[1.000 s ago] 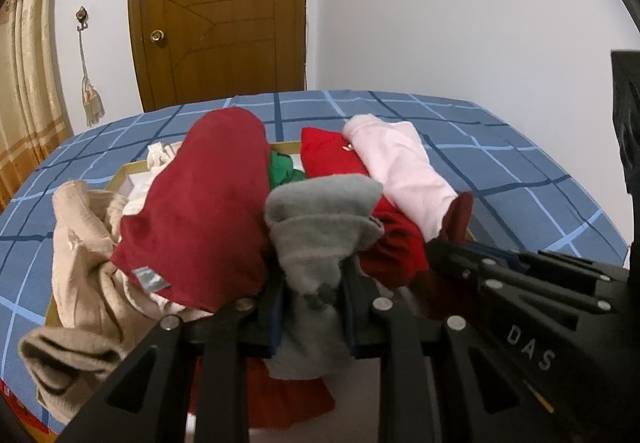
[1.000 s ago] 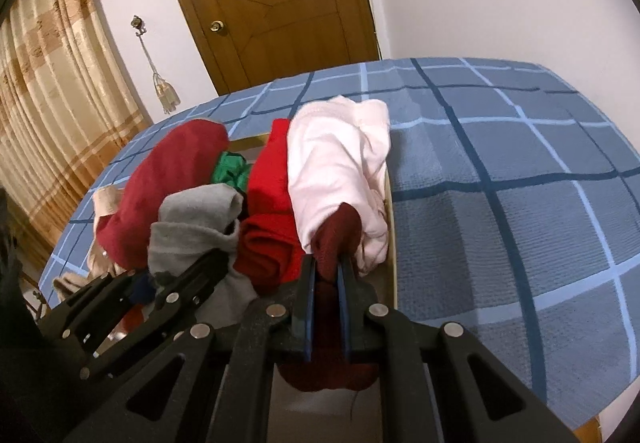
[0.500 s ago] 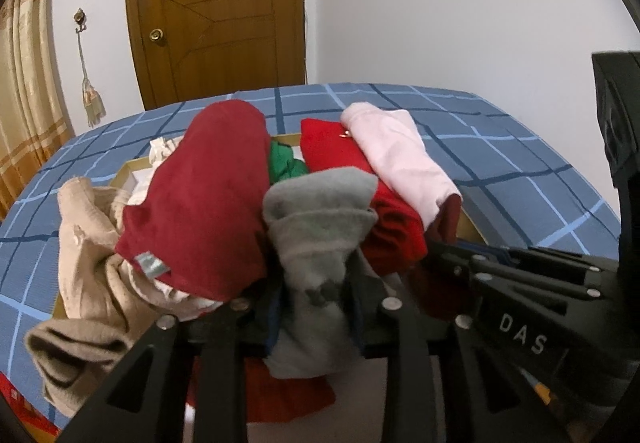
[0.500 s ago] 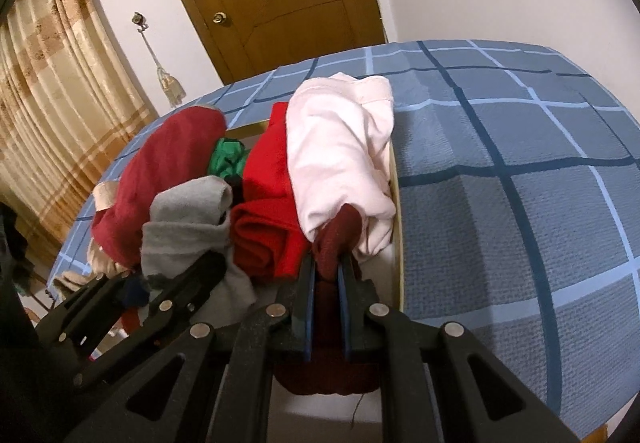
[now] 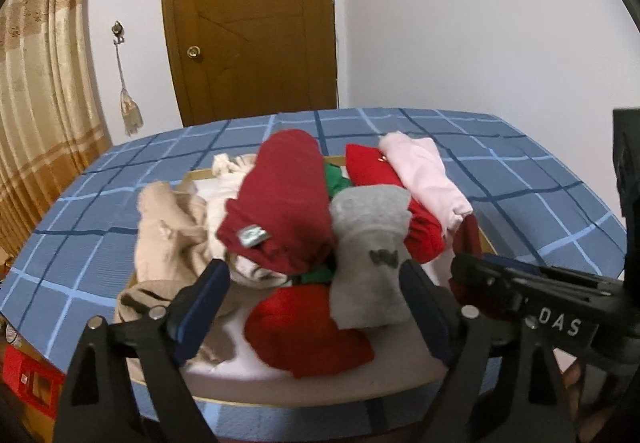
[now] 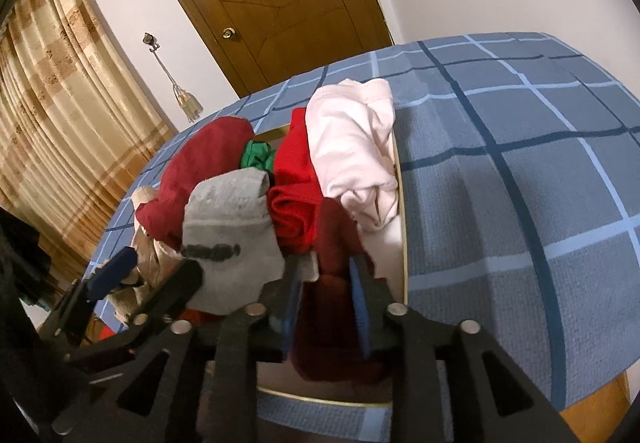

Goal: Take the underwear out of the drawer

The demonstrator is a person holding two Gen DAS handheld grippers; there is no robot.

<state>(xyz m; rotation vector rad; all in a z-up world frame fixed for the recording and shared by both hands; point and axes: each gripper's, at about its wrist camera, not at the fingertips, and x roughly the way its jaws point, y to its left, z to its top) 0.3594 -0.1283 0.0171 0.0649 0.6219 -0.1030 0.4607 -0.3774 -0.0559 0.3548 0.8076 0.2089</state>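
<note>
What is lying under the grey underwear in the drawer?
Under the grey underwear a bright red garment lies on the white drawer floor, with a bit of green cloth at its left edge. How far either reaches beneath is covered.

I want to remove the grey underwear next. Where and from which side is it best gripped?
Probably by the lower flap of the grey underwear, coming from the near side. That flap hangs free over the drawer front, between the open pads of the left tool.
</note>
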